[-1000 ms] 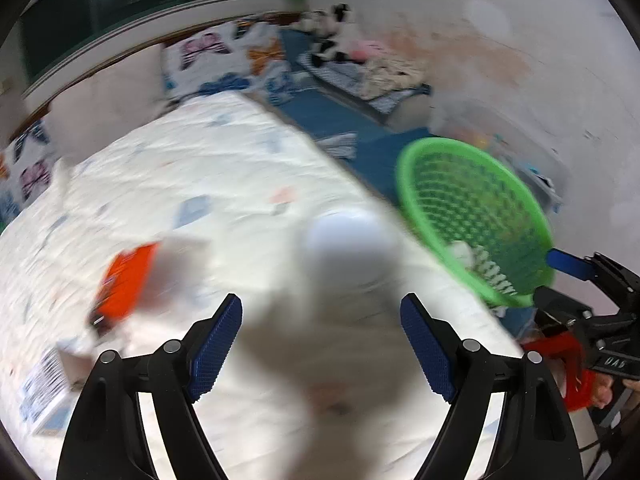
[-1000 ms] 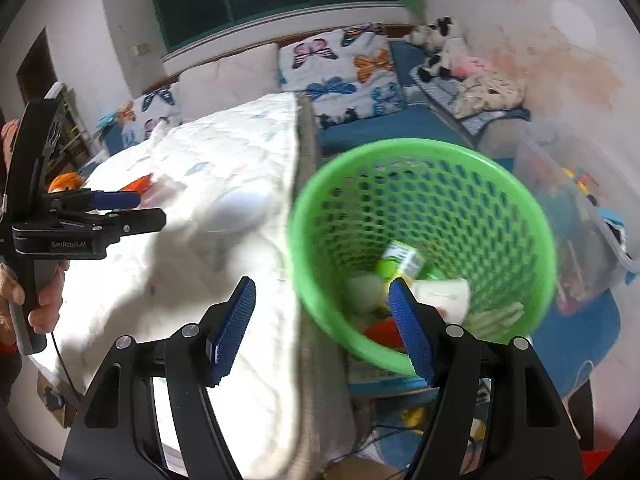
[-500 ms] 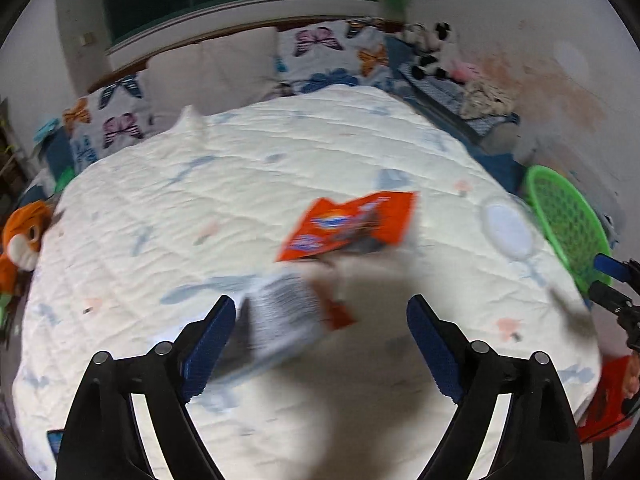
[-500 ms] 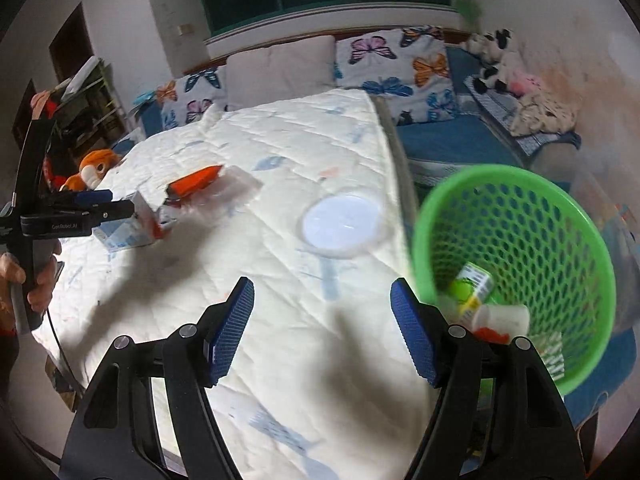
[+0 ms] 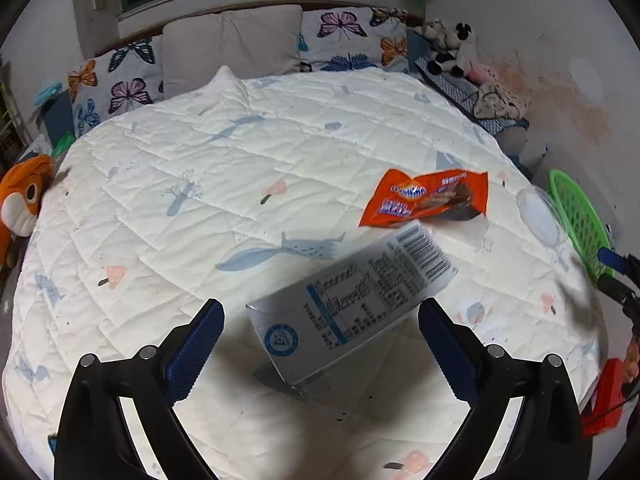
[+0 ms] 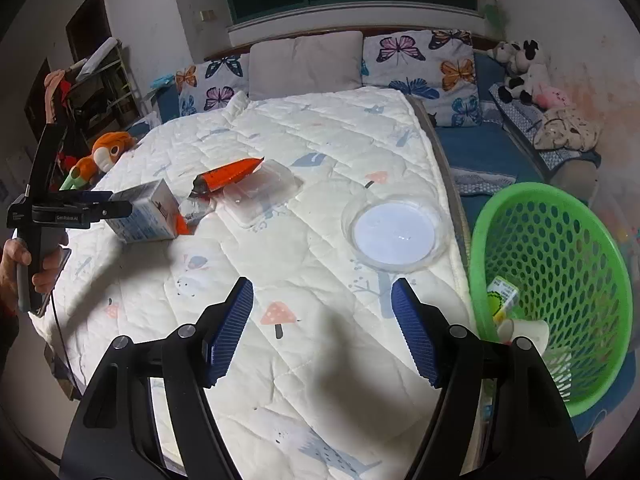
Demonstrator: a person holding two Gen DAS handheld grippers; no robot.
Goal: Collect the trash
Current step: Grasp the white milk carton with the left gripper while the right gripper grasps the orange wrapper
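Left gripper (image 5: 318, 350) is pointing steeply down at the bed (image 5: 240, 184), its jaws standing wide apart; they have just been opening. A grey-white carton (image 5: 352, 304) is lying on the quilt between the two blue pads (image 5: 192, 354), but neither pad is pressing on it; gaps are showing on both sides. In the right wrist view the left gripper is reaching in from the left edge, a hand (image 6: 18, 264) wrapping its handle, with the fingertips sitting at the near end of the carton.

Right gripper (image 6: 322, 330) is tilting down over the near part of the bed, jaws apart, with nothing between them; only bare quilt is showing in the gap.

Trash on the bed, counted:
- carton: 1, lying on its side, barcode face up, on the left part of the quilt in the right wrist view.
- orange wrapper (image 5: 428, 198): 1, just beyond the carton, appearing to touch it.
- clear plastic tray (image 6: 262, 194): 1, beside the wrapper and partly under it.
- round clear lid (image 6: 394, 232): 1, lying flat near the bed edge, well apart from the carton, close to the basket.

Green basket (image 6: 560, 240): 1, standing off the bed at its right side, tilted toward the camera. Inside it a small green-labelled item and a white cup are showing; the rest I cannot count.

Other: pillows at the headboard, an orange plush toy (image 6: 106, 152) by the far left edge of the bed.
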